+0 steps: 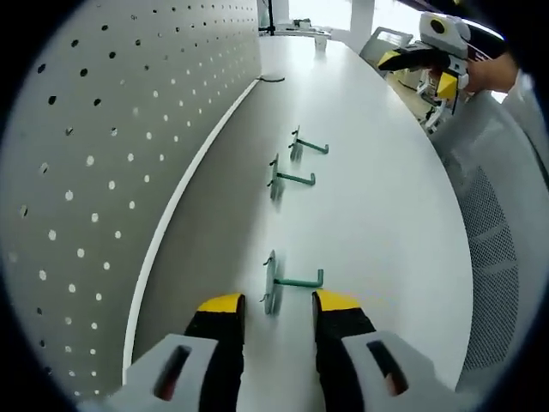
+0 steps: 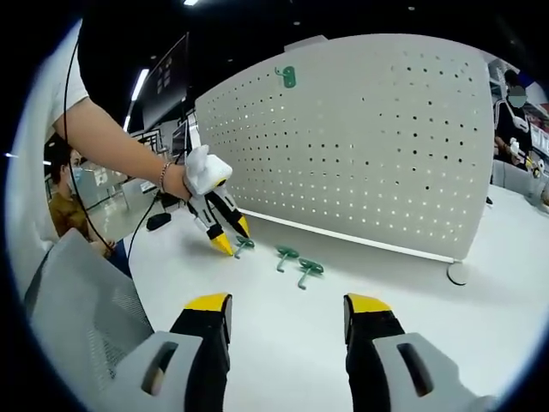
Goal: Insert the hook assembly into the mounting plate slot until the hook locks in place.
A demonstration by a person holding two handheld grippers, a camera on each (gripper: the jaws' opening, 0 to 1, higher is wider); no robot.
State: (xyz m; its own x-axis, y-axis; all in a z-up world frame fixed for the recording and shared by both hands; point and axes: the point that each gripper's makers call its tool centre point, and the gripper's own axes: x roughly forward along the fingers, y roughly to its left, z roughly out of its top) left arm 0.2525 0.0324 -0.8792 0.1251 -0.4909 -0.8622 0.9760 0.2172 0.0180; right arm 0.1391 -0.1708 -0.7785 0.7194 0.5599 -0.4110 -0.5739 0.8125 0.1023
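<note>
Three green hooks lie in a row on the white table (image 1: pixel 386 215) beside the upright white pegboard (image 1: pixel 94 172). The nearest hook (image 1: pixel 292 283) rests just ahead of my left gripper (image 1: pixel 279 302), in line with the gap between its open yellow-tipped jaws, untouched. The other two hooks (image 1: pixel 290 178) (image 1: pixel 306 146) lie farther along. My right gripper (image 2: pixel 288 302) is open over bare table, short of the hooks (image 2: pixel 286 255) (image 2: pixel 309 269). There the left gripper (image 2: pixel 225 240), held in a hand, points down at the leftmost hook (image 2: pixel 244 246). A green hook (image 2: pixel 286 77) hangs high on the pegboard (image 2: pixel 369 146).
A grey mesh chair (image 1: pixel 502 257) stands at the table's edge, also the chair (image 2: pixel 73 318) at lower left. The pegboard's round foot (image 2: pixel 457 273) rests on the table. A dark cable (image 1: pixel 271 79) lies far along the board. A person (image 2: pixel 513 112) stands behind at the right.
</note>
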